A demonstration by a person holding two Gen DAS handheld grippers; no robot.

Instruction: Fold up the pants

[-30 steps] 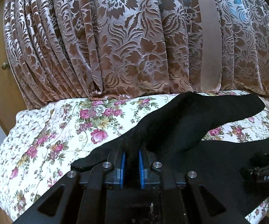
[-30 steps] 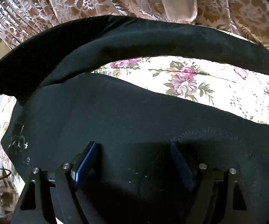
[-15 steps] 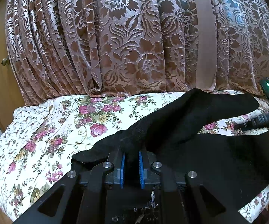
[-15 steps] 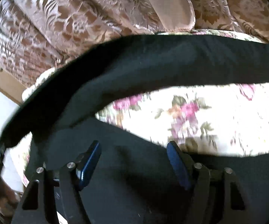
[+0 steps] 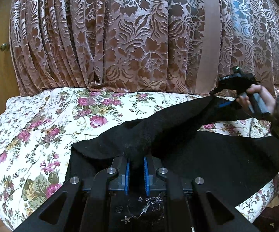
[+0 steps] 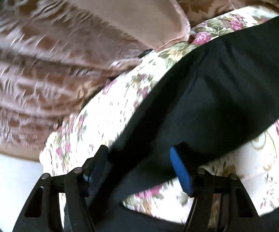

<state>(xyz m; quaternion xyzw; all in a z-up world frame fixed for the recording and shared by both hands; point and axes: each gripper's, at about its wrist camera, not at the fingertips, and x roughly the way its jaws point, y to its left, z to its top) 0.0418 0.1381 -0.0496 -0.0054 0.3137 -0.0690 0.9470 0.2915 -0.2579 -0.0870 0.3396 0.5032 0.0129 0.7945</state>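
Observation:
Black pants (image 5: 207, 150) lie on a floral bedspread (image 5: 42, 131). My left gripper (image 5: 136, 164) is shut on a bunched edge of the upper pant leg near the waist end. That leg stretches to the far right, where my right gripper (image 5: 224, 104) shows, held in a hand. In the right wrist view the right gripper (image 6: 139, 164) has its jaws wide apart, with the black pant leg (image 6: 216, 96) running between the blue pads (image 6: 180, 166). The other leg lies flat beneath.
A brown patterned curtain (image 5: 139, 38) hangs right behind the bed. A wooden cupboard with a knob (image 5: 3, 47) stands at the far left. The bed's front edge drops off at the lower right (image 5: 259, 208).
My right gripper has swung from over the flat lower leg to the far end of the upper leg, still open. My left gripper keeps its hold and has pulled back a little.

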